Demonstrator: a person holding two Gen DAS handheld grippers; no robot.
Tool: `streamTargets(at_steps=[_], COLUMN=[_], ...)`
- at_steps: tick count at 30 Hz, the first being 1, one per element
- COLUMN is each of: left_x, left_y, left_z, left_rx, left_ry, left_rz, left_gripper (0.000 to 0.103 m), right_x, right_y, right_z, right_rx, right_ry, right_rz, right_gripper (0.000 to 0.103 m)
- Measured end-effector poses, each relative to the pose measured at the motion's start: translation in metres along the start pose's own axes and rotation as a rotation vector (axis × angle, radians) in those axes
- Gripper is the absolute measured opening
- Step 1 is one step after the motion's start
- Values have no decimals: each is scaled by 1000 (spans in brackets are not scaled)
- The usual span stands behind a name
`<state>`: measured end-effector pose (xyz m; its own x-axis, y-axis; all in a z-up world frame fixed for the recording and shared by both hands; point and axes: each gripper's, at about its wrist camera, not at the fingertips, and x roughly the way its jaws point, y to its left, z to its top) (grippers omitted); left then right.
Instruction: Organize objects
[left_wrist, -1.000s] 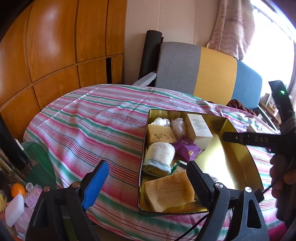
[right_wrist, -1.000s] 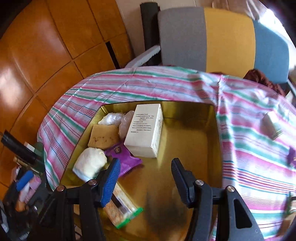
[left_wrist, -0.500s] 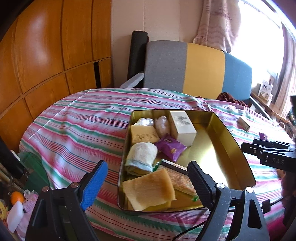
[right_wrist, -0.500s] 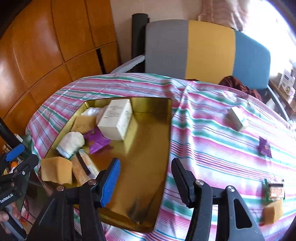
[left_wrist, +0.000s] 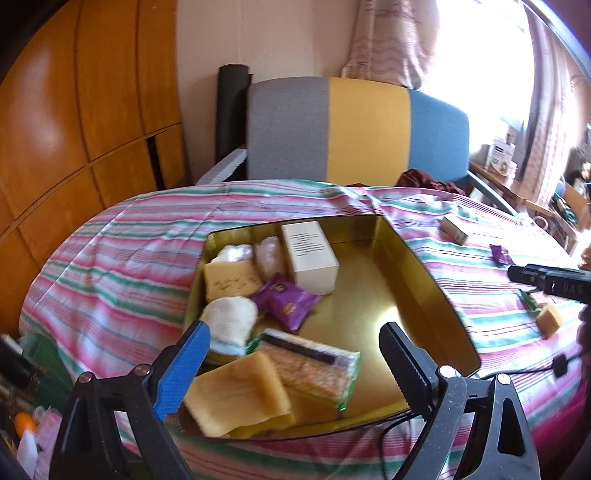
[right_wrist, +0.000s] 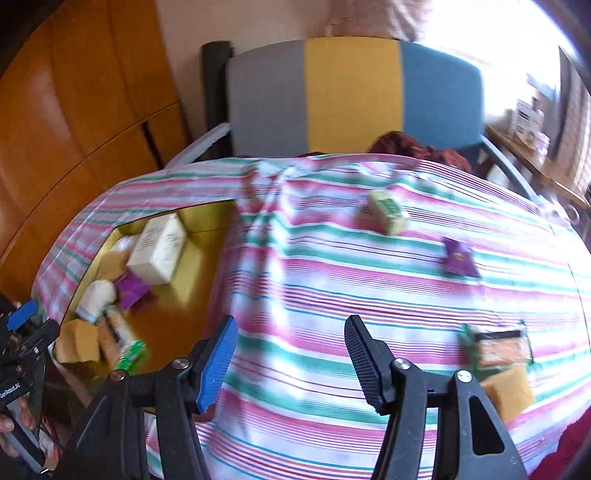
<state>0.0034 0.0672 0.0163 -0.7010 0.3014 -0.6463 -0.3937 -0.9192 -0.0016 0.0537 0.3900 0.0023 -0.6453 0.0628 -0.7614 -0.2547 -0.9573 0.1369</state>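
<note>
A gold tin (left_wrist: 436, 295) on the striped tablecloth holds a white box (left_wrist: 310, 251), a purple packet (left_wrist: 286, 301), a yellow sponge (left_wrist: 236, 395), a cracker pack (left_wrist: 314, 365) and a white cloth roll (left_wrist: 229, 321). My left gripper (left_wrist: 295, 354) is open and empty over the tin's near edge. My right gripper (right_wrist: 290, 347) is open and empty above bare cloth right of the tin (right_wrist: 207, 254). Loose on the cloth lie a small green-and-white box (right_wrist: 384, 212), a purple packet (right_wrist: 460, 258), a cracker pack (right_wrist: 498, 347) and a yellow sponge (right_wrist: 508, 387).
A grey, yellow and blue chair (left_wrist: 354, 129) stands behind the table. Wooden panels (left_wrist: 74, 110) fill the left. Clutter sits on the floor at lower left (left_wrist: 22, 428). The tablecloth (right_wrist: 369, 295) drops off at the near edge.
My right gripper has swung right, from above the tin to over the bare cloth with the loose items. My left gripper has shifted slightly; the tin looks nearer and more central.
</note>
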Motion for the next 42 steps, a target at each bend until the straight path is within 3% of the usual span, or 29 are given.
streamTargets(at_steps=[10, 14, 16, 21, 32, 42], left_x=[14, 16, 17, 26, 68, 153], left_y=[-47, -70, -82, -114, -178, -234], left_z=[17, 26, 31, 42, 80, 117], left_rx=[86, 121, 140, 186, 127, 34], left_ry=[8, 6, 8, 24, 169, 335], left_rz=[-115, -156, -179, -224, -377, -404], left_gripper=[94, 94, 94, 94, 94, 95], right_x=[-50, -55, -52, -49, -47, -43], right_y=[-157, -200, -212, -222, -225, -228], right_z=[-14, -30, -39, -45, -49, -49], right_rx=[365, 517, 591, 670, 698, 697], right_ry=[-93, -122, -128, -129, -135, -119], right_rz=[-268, -304, -282, -225, -151, -114], right_gripper=[64, 64, 64, 64, 65, 65])
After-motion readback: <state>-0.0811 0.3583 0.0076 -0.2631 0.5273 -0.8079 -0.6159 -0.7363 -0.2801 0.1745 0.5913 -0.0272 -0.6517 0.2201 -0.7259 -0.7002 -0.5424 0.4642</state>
